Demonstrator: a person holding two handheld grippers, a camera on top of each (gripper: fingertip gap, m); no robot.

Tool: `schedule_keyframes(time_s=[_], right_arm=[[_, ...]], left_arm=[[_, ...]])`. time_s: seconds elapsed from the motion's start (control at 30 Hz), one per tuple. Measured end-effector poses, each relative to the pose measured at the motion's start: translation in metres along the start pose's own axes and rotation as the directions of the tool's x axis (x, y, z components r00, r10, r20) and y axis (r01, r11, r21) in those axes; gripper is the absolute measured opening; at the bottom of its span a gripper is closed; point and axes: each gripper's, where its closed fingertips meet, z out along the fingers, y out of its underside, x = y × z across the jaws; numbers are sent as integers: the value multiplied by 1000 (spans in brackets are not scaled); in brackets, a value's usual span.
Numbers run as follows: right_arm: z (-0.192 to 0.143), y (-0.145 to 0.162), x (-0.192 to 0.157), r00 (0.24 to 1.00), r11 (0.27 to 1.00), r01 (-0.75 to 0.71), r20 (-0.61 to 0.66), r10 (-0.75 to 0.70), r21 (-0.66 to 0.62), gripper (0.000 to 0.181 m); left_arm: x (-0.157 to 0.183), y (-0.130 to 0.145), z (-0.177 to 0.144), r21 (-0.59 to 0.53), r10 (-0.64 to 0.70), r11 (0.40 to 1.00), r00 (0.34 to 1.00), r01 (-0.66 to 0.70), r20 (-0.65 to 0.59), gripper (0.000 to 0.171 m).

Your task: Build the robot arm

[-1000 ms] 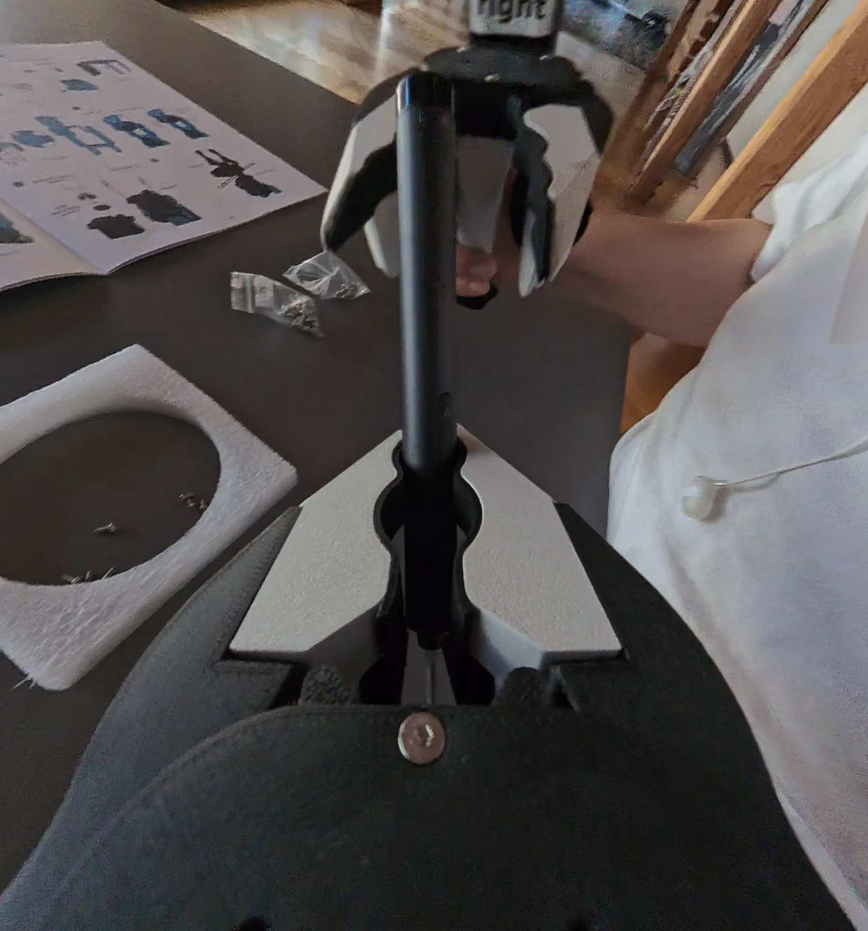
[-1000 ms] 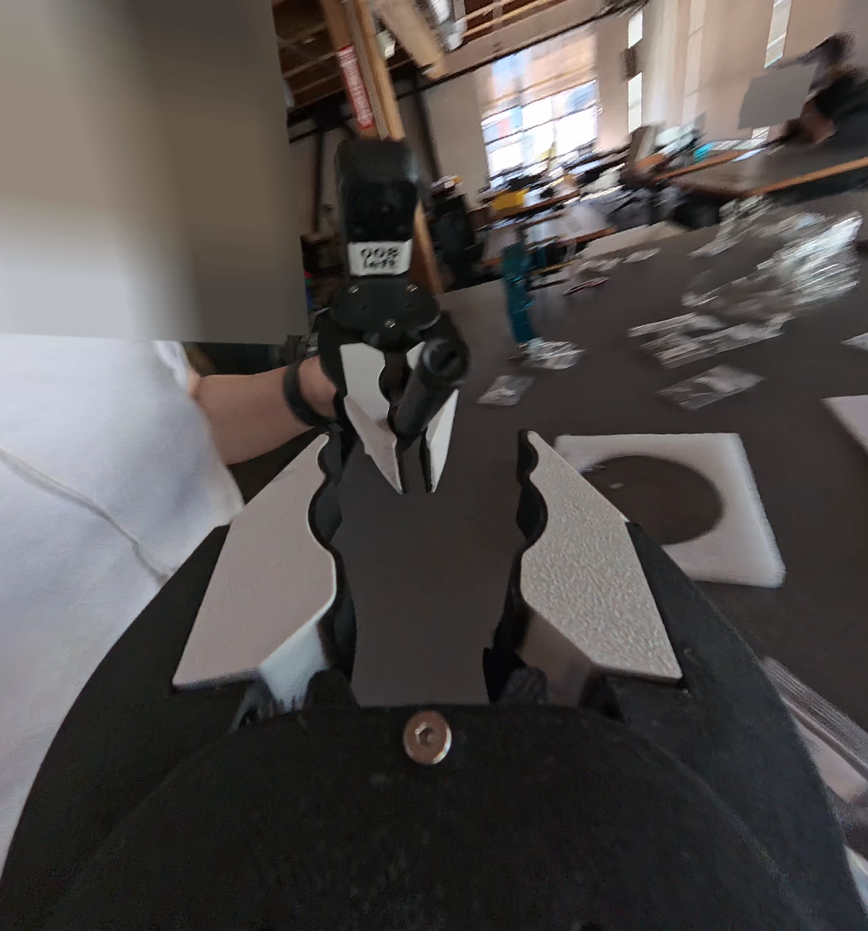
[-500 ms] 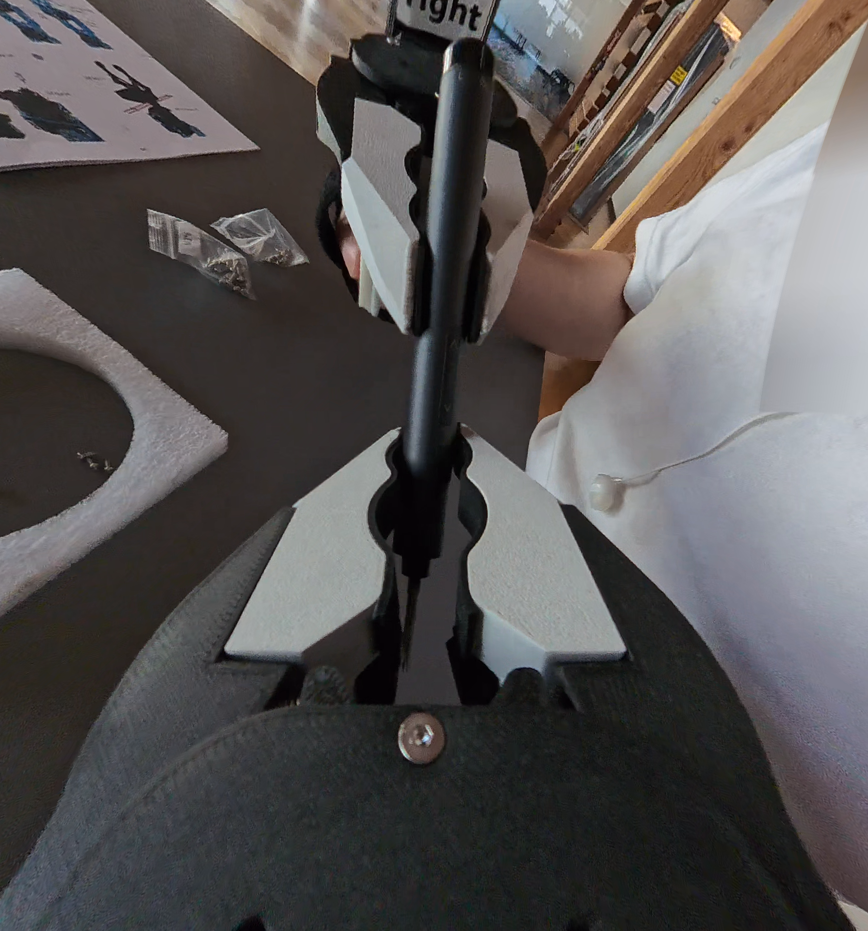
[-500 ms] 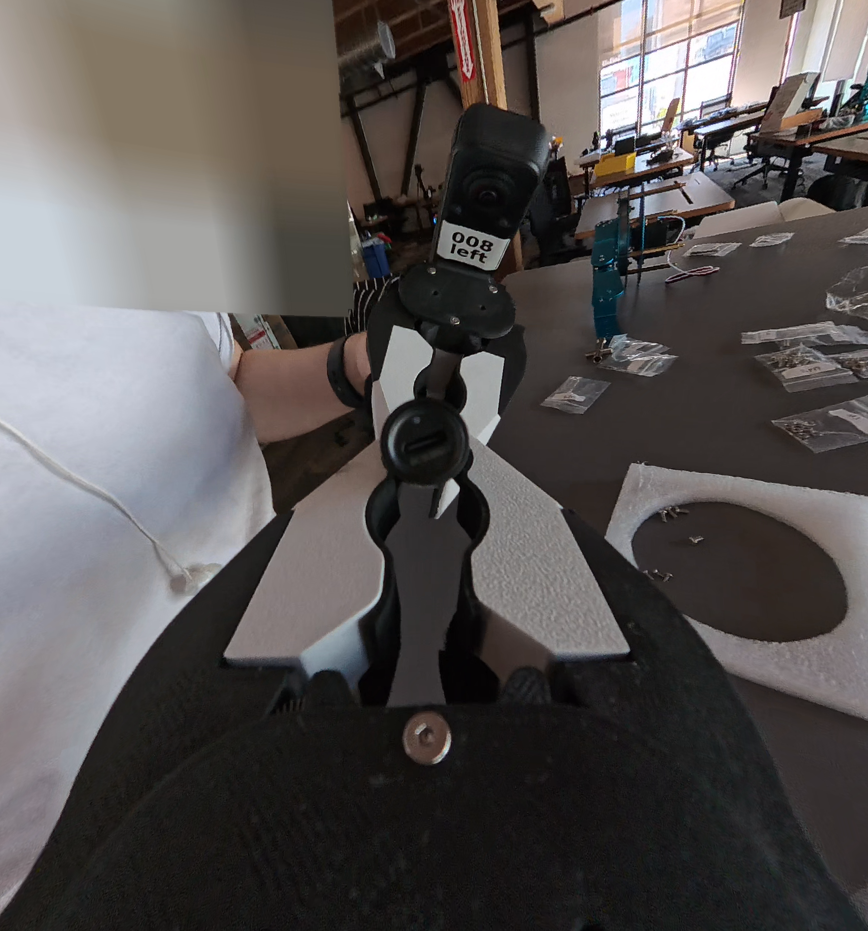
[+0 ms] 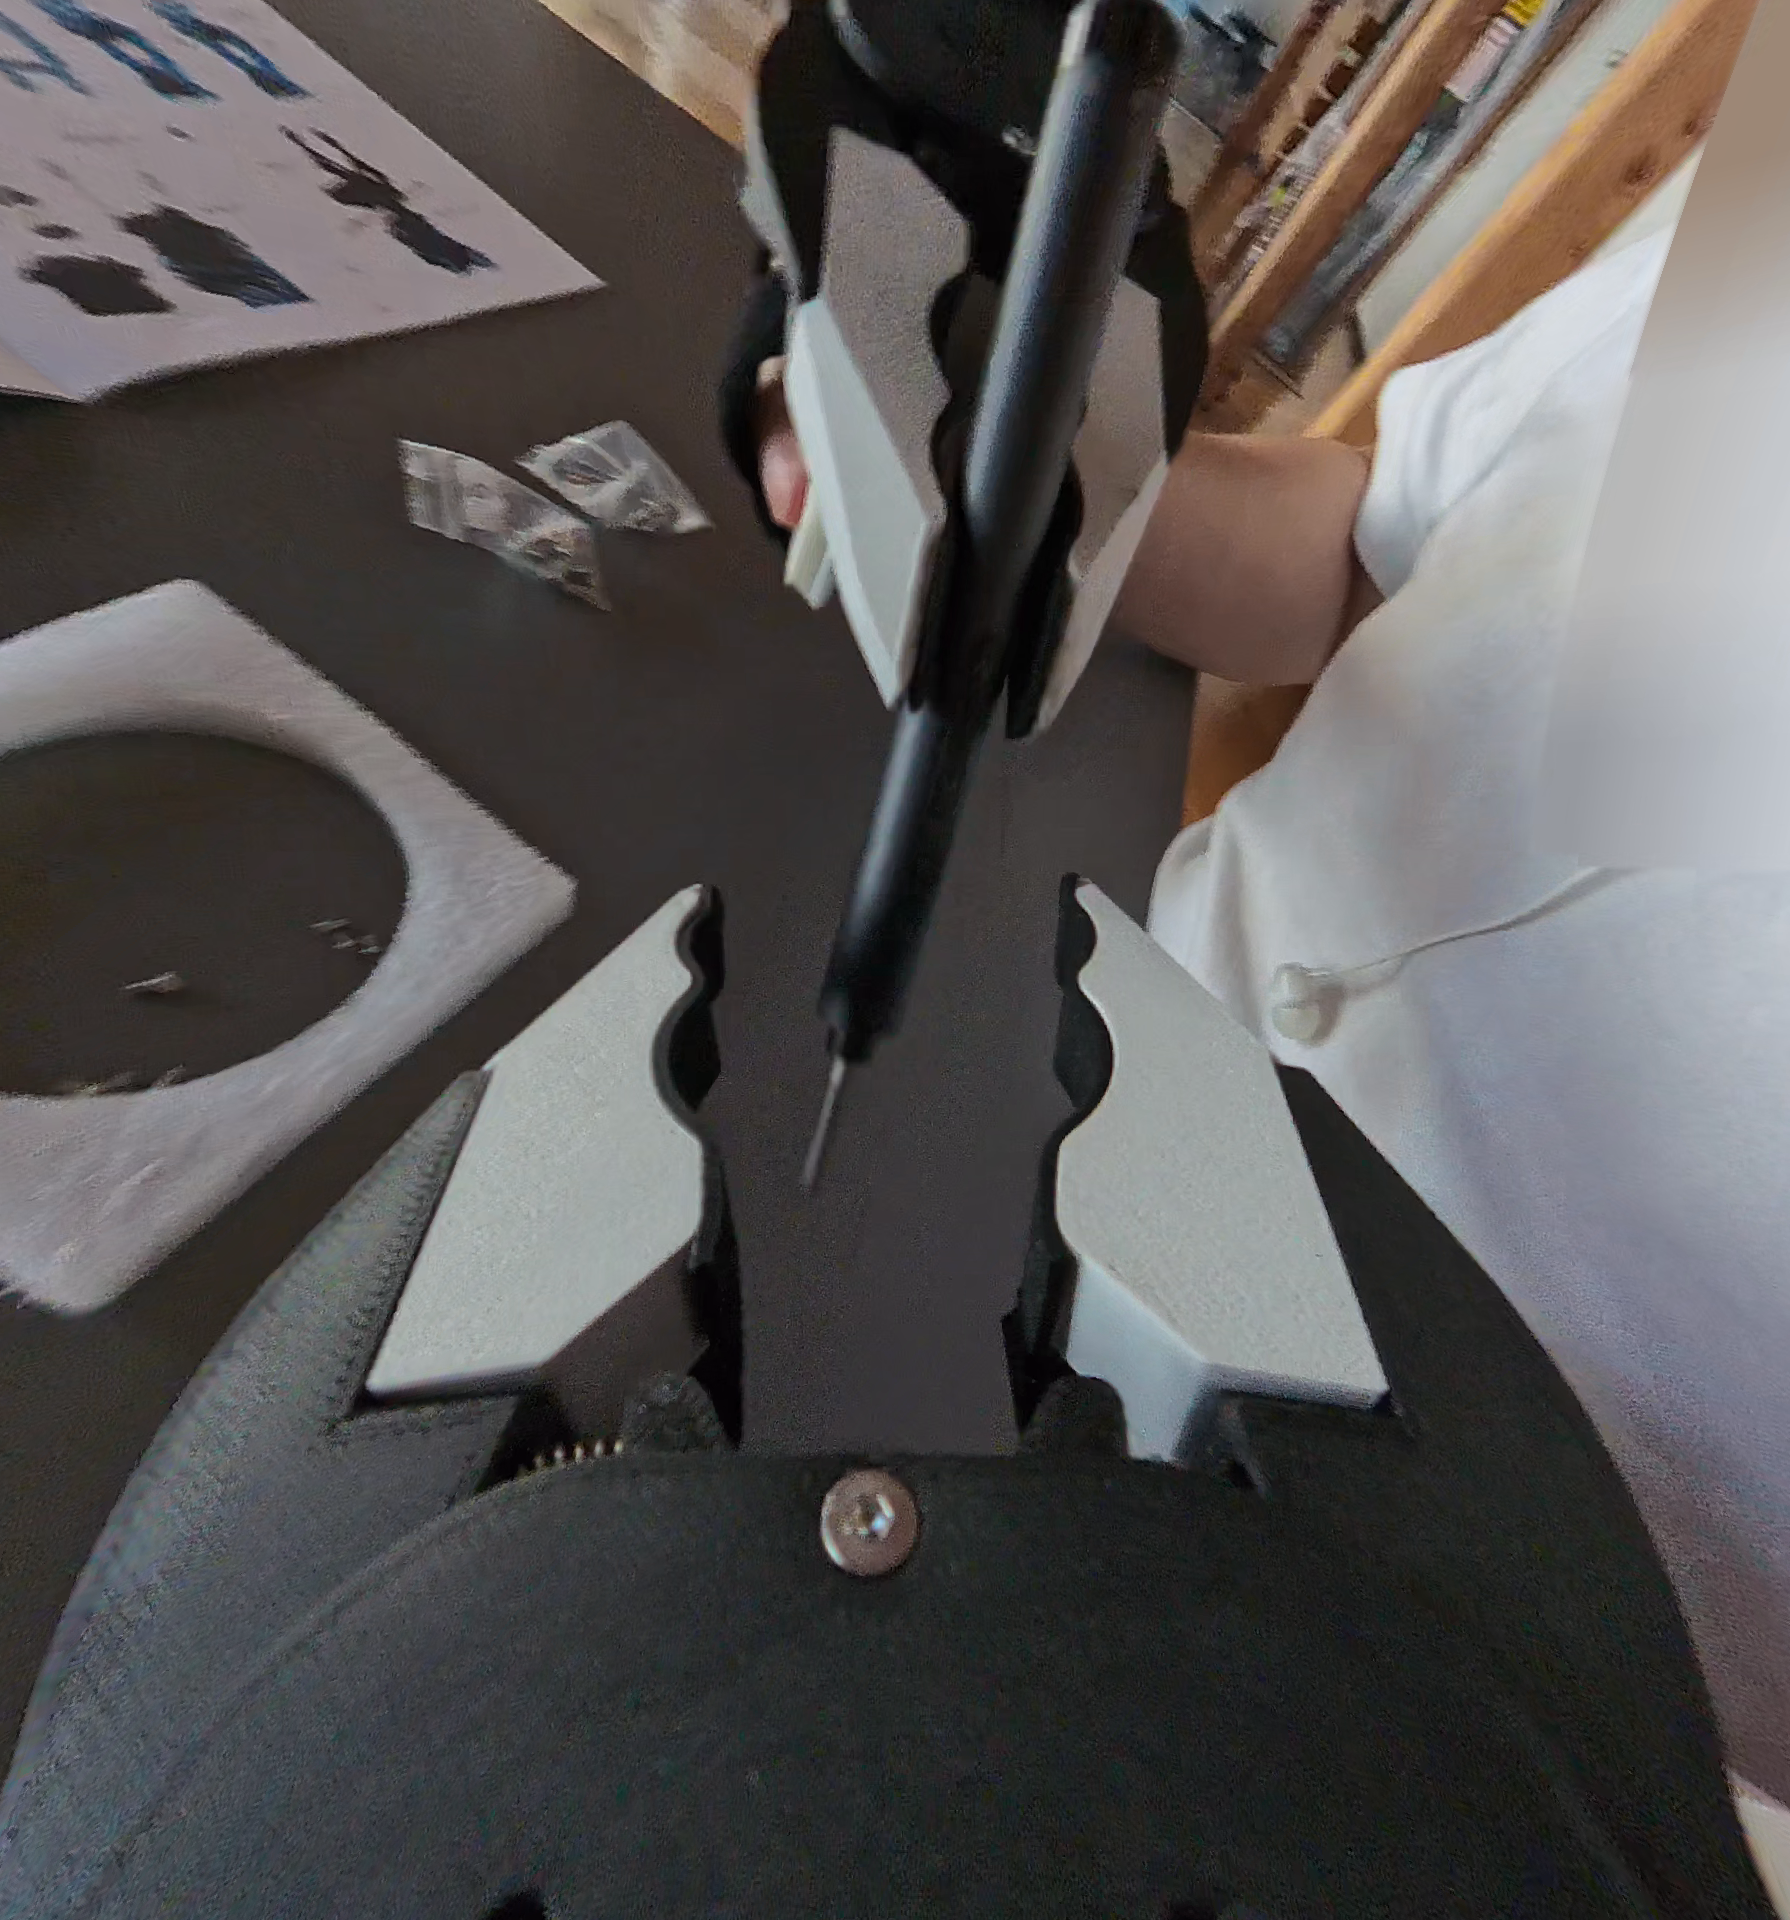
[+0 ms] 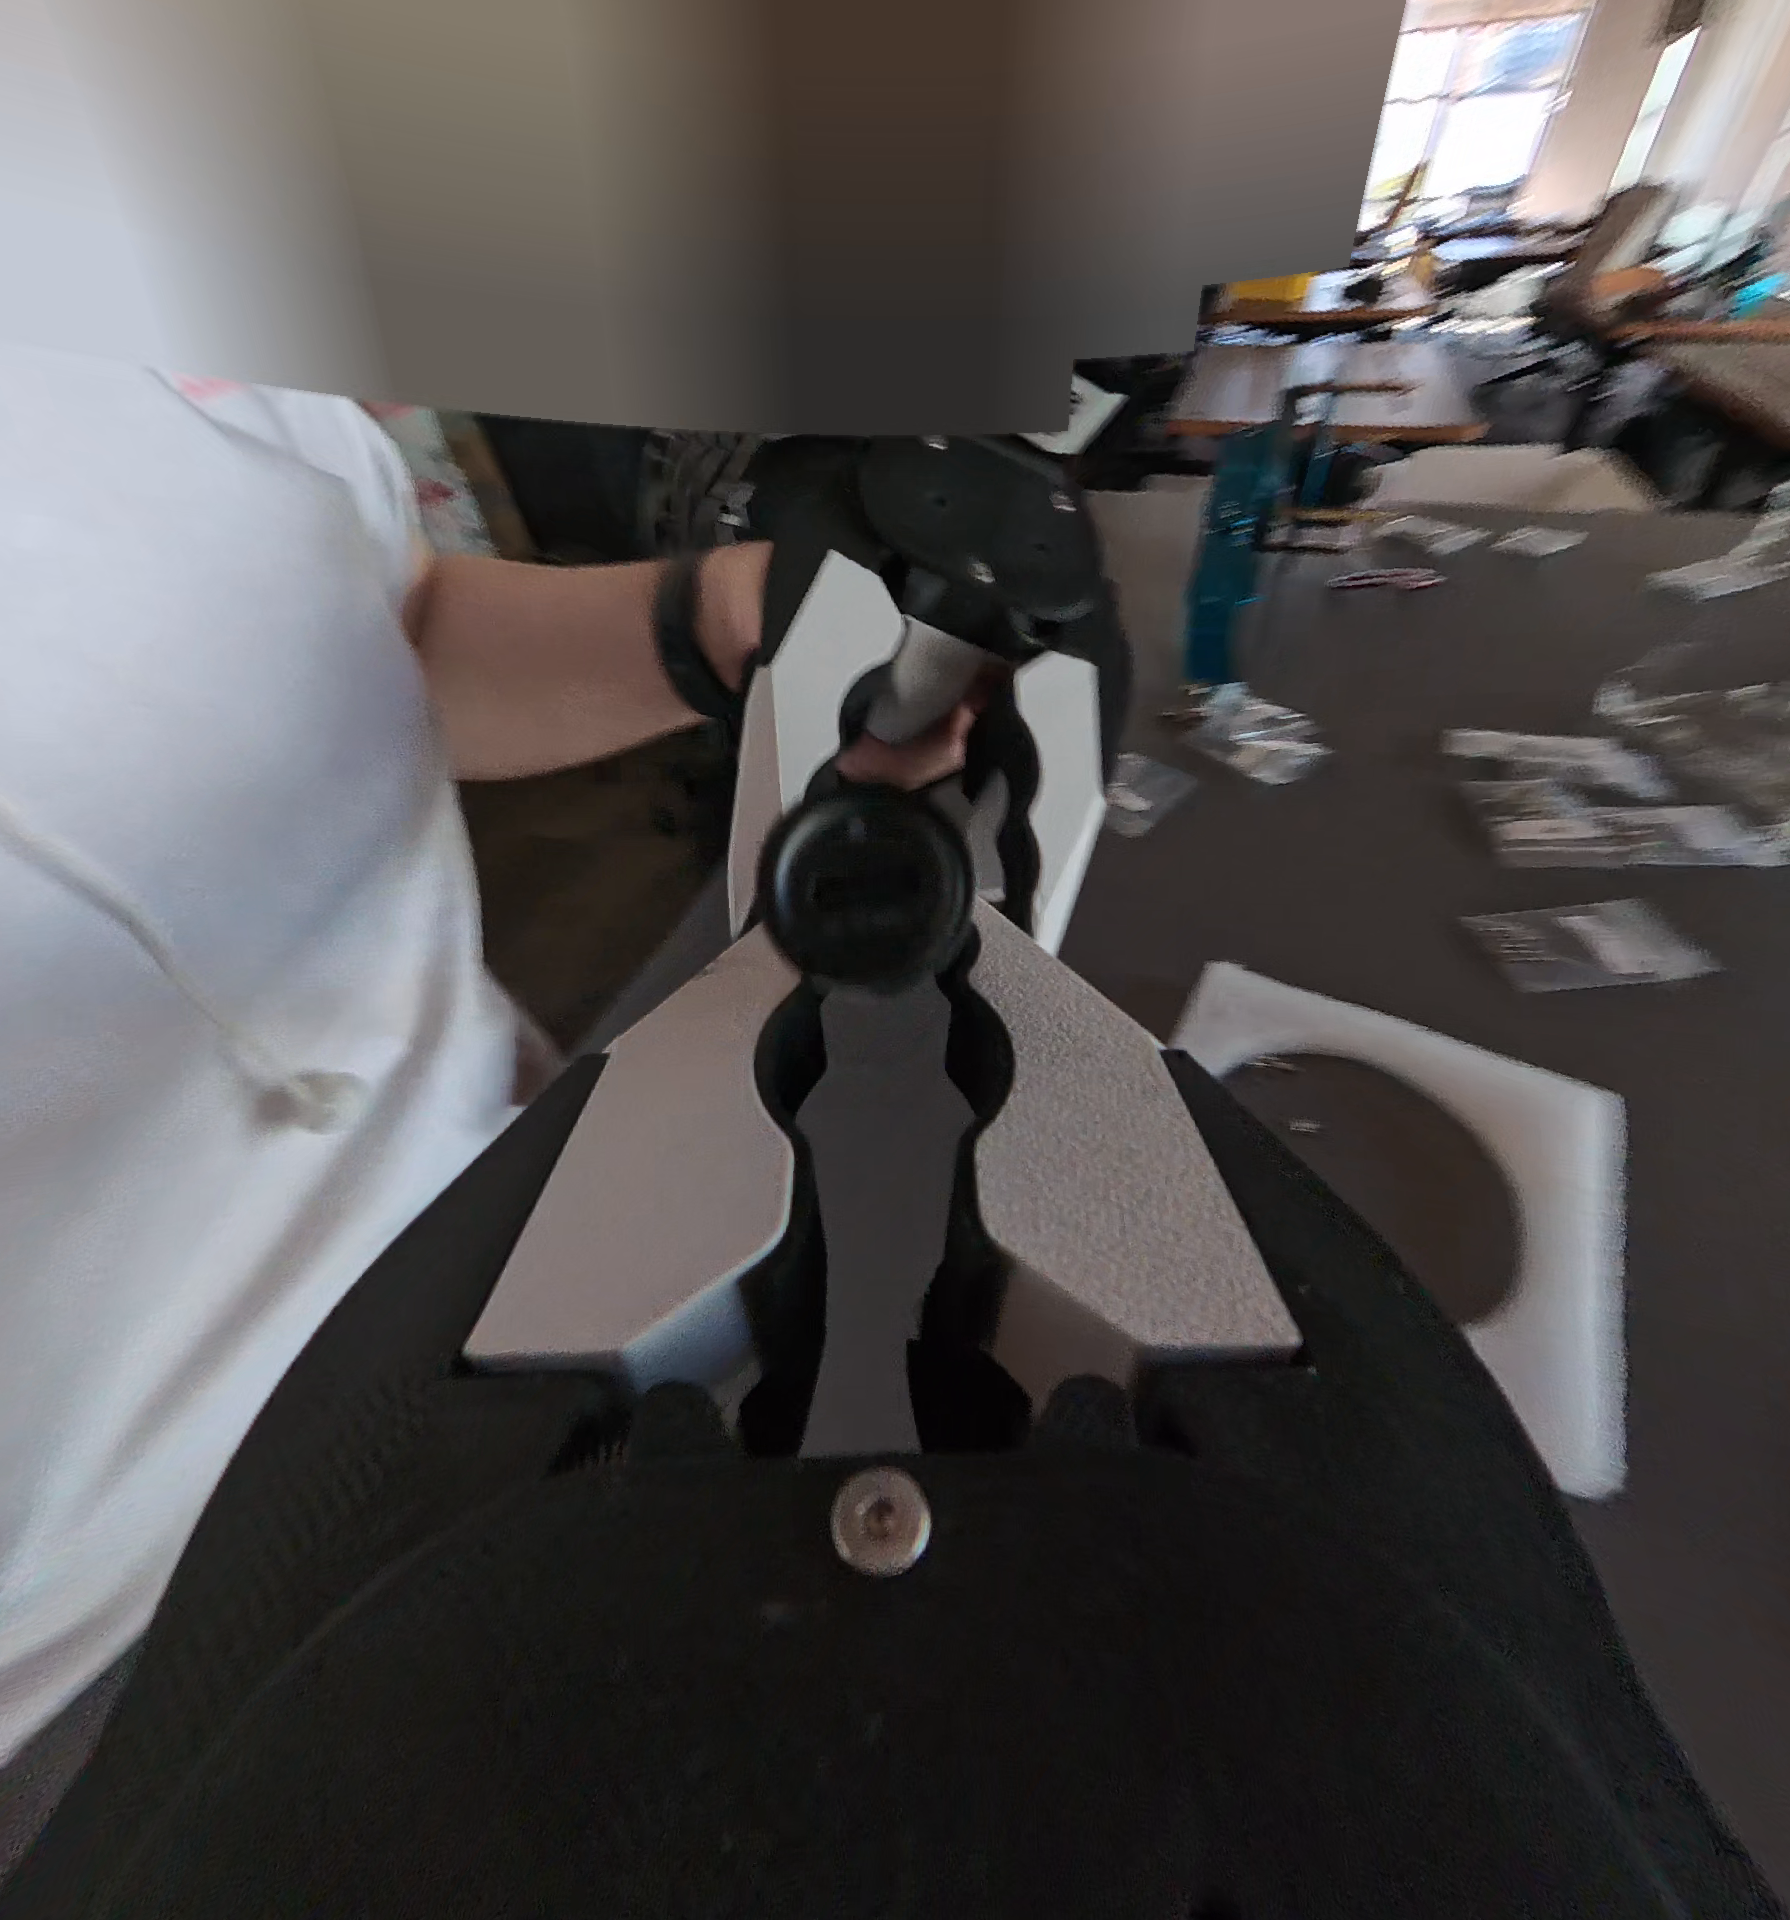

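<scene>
A slim black screwdriver (image 5: 912, 852) with a thin metal bit (image 5: 826, 1122) hangs tilted above the dark table (image 5: 662, 665). My right gripper (image 5: 969, 696) is shut on its upper shaft. In the right wrist view the screwdriver's round butt end (image 6: 865, 899) sits between my right gripper's (image 6: 867, 935) tips. My left gripper (image 5: 886, 894) is open, its fingers on either side of the screwdriver's lower end without touching it. The left gripper also shows beyond the screwdriver in the right wrist view (image 6: 901, 821).
A white foam square (image 5: 475, 894) with a round hole lies at left, with tiny screws (image 5: 158, 982) inside it. Small plastic bags of hardware (image 5: 548, 509) and a printed sheet (image 5: 247, 208) lie beyond. A person in a white shirt (image 5: 1493, 1143) is at right. Left and right tips are no more than a few centimetres apart. The white foam square (image 5: 475, 894) is about 7 cm from my left fingertips.
My left gripper has opened and let go of the screwdriver. My right gripper, open a second ago, has closed on the shaft and now holds it alone, tilted.
</scene>
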Motion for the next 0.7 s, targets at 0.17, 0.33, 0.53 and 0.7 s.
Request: schedule_keyframes(time_s=[0.17, 0.33, 0.53, 0.7], right_arm=[[-19, -2, 44, 892, 941, 298, -302, -335, -162, 17], [-9, 16, 57, 819, 871, 393, -318, -477, -295, 17], [-9, 15, 62, 847, 889, 341, -311, -432, -306, 17], [-16, 8, 65, 924, 969, 173, -311, -222, -178, 17]], left_arm=[[-29, -3, -59, 171, -67, 985, 979, 34, 194, 52], [-28, 7, -85, 244, -124, 968, 963, 65, 238, 46], [-29, 20, -81, 198, -128, 977, 958, 78, 257, 45], [-33, 26, -72, 148, -113, 986, 957, 75, 266, 45]])
